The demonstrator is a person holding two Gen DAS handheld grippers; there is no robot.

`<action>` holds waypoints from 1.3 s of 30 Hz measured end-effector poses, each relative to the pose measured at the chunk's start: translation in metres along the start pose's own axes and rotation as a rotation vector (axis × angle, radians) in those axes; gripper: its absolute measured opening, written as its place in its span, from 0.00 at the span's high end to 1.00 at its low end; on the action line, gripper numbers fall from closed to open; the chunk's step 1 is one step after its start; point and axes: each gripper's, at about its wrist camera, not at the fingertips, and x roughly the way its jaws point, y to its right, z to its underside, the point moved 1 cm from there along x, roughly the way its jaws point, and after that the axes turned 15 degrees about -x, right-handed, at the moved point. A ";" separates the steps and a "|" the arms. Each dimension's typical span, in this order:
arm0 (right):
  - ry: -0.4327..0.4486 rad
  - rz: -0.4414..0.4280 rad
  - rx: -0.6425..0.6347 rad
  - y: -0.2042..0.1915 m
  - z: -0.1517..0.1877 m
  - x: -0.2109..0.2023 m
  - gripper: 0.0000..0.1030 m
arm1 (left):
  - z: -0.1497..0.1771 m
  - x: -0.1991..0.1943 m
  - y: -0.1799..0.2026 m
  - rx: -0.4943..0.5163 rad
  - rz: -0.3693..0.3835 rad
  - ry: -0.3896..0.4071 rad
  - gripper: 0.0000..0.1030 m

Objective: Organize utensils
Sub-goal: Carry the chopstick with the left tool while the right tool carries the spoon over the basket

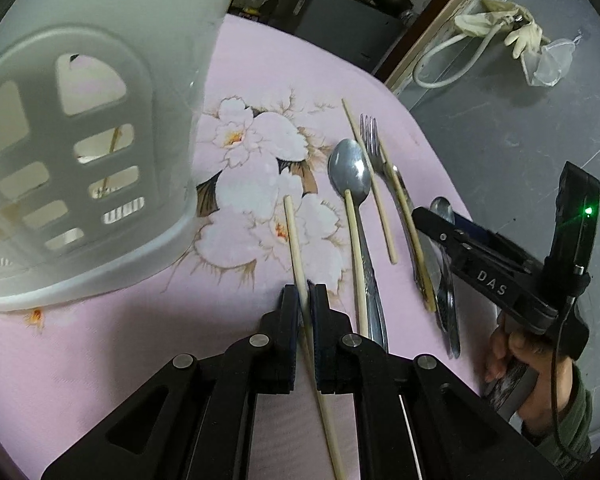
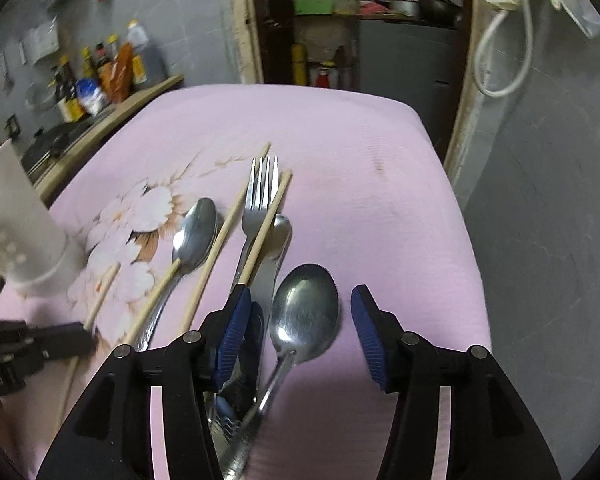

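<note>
My left gripper [image 1: 304, 294] is shut on a wooden chopstick [image 1: 294, 232], whose tip points up the pink flowered cloth [image 1: 260, 80]. A white slotted utensil holder [image 1: 80, 160] stands close on the left. In the right wrist view my right gripper [image 2: 298, 296] is open, its blue pads on either side of a large steel spoon [image 2: 304, 312] and touching nothing. Beyond it lie a fork [image 2: 262, 196], a small spoon [image 2: 281, 232], another big spoon [image 2: 196, 232] and several loose chopsticks [image 2: 236, 216]. The left gripper [image 2: 74, 336] shows at the left edge.
The table's rounded edge [image 2: 472, 280] drops off just right of the utensils, with grey floor beyond. A shelf of bottles [image 2: 100, 72] runs along the far left wall. A white cable and gloves [image 1: 500, 28] hang on the wall. A person's hand [image 1: 532, 360] holds the right gripper.
</note>
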 end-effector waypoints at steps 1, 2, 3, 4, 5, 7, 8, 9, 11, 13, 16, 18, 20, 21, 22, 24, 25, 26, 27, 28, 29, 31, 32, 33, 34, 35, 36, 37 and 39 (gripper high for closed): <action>0.005 0.009 0.010 -0.002 0.001 0.000 0.51 | 0.001 0.001 0.000 0.009 0.004 0.010 0.95; 0.009 0.015 0.018 -0.003 0.001 0.000 0.53 | 0.001 0.002 0.002 0.015 0.005 0.016 0.95; 0.016 0.021 0.024 -0.004 0.002 -0.001 0.55 | 0.001 0.004 0.003 0.020 0.006 0.019 0.95; 0.021 0.019 0.024 -0.005 0.002 -0.001 0.61 | 0.001 0.004 0.003 0.026 0.008 0.020 0.95; 0.027 0.016 0.024 -0.006 0.002 -0.002 0.65 | 0.000 0.005 0.005 0.029 0.010 0.021 0.95; 0.034 0.010 0.021 -0.009 0.002 -0.002 0.70 | 0.002 0.005 0.004 0.032 0.018 0.027 0.95; 0.035 0.013 0.015 -0.011 0.002 -0.002 0.70 | 0.001 0.007 0.007 0.036 0.019 0.030 0.95; 0.036 0.009 0.008 -0.013 0.002 -0.003 0.70 | 0.002 0.007 0.007 0.040 0.020 0.032 0.95; 0.038 0.003 0.004 -0.014 0.002 -0.003 0.71 | 0.004 0.006 0.007 0.047 0.025 0.036 0.95; 0.044 -0.013 0.013 -0.012 0.003 -0.004 0.71 | 0.004 0.007 0.008 0.046 0.034 0.037 0.95; 0.073 -0.048 0.035 -0.008 0.005 -0.009 0.71 | 0.004 0.004 0.003 0.029 0.062 0.034 0.95; 0.119 -0.075 0.035 -0.008 0.010 -0.019 0.71 | 0.006 0.000 -0.003 0.021 0.080 0.036 0.96; 0.185 -0.099 0.023 -0.012 0.013 -0.033 0.71 | 0.007 -0.005 -0.004 0.018 0.099 0.049 0.96; 0.219 -0.103 0.012 -0.015 0.014 -0.041 0.71 | 0.008 -0.008 -0.005 0.018 0.106 0.062 0.96; 0.248 -0.101 -0.002 -0.018 0.016 -0.048 0.71 | 0.009 -0.013 -0.004 0.023 0.116 0.084 0.96; 0.305 -0.090 -0.038 -0.026 0.019 -0.060 0.71 | 0.012 -0.021 -0.002 0.035 0.128 0.126 0.97; 0.324 -0.083 -0.054 -0.030 0.020 -0.065 0.71 | 0.014 -0.025 -0.001 0.045 0.135 0.151 0.98; 0.347 -0.074 -0.076 -0.035 0.021 -0.070 0.71 | 0.016 -0.030 0.002 0.056 0.141 0.181 0.98; 0.370 -0.071 -0.097 -0.039 0.022 -0.075 0.71 | 0.018 -0.036 0.005 0.068 0.147 0.215 0.98; 0.387 -0.070 -0.112 -0.043 0.022 -0.078 0.71 | 0.019 -0.041 0.007 0.078 0.156 0.244 0.98; 0.407 -0.065 -0.129 -0.046 0.022 -0.081 0.71 | 0.023 -0.047 0.010 0.096 0.170 0.283 0.98; 0.446 -0.049 -0.165 -0.054 0.023 -0.089 0.71 | 0.029 -0.055 0.016 0.125 0.178 0.339 0.98; 0.459 -0.042 -0.179 -0.058 0.024 -0.091 0.71 | 0.033 -0.058 0.018 0.139 0.176 0.368 0.98; 0.476 -0.030 -0.196 -0.062 0.025 -0.094 0.71 | 0.035 -0.061 0.020 0.144 0.173 0.392 0.98; 0.485 -0.025 -0.203 -0.064 0.025 -0.095 0.71 | 0.037 -0.064 0.020 0.144 0.178 0.416 0.98; 0.499 -0.019 -0.212 -0.067 0.026 -0.098 0.71 | 0.036 -0.067 0.019 0.140 0.184 0.435 0.98; 0.509 -0.016 -0.216 -0.067 0.028 -0.100 0.71 | 0.037 -0.070 0.018 0.132 0.187 0.457 0.98; 0.522 -0.017 -0.217 -0.067 0.028 -0.102 0.71 | 0.037 -0.075 0.017 0.121 0.189 0.488 0.98; 0.548 -0.024 -0.214 -0.068 0.028 -0.106 0.71 | 0.037 -0.083 0.013 0.107 0.206 0.527 0.98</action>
